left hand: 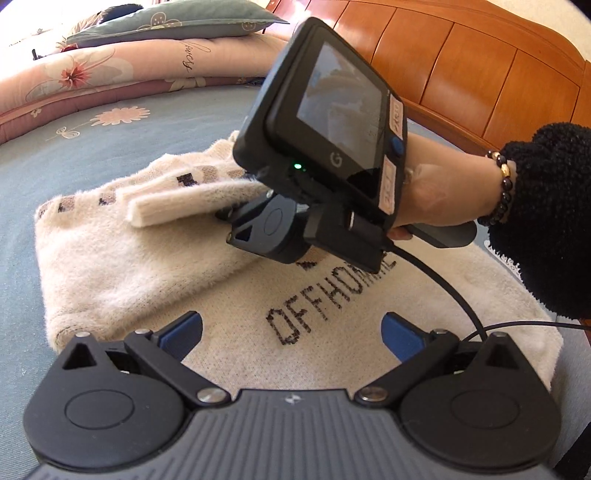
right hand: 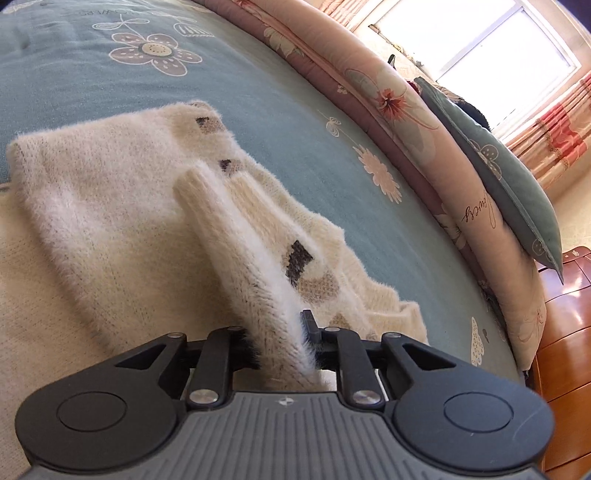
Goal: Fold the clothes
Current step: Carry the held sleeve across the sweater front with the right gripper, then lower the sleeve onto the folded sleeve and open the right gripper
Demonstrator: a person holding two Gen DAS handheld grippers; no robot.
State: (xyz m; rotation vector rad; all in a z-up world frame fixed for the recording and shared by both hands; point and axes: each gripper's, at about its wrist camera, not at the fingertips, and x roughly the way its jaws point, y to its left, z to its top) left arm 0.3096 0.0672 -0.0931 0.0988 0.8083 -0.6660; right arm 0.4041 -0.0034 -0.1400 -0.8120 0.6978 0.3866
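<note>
A cream fuzzy sweater with black lettering lies on the blue bedspread, one part folded over. My left gripper is open and empty, hovering over the lettered part. In the left wrist view, my right gripper's body and screen stand over the sweater's folded part. In the right wrist view, my right gripper is shut on the sweater's sleeve, whose ribbed cuff points away from me across the sweater.
The blue flowered bedspread surrounds the sweater. A pink flowered quilt and a grey-green pillow lie at the far edge. A wooden headboard stands on the right. A black cable trails over the sweater.
</note>
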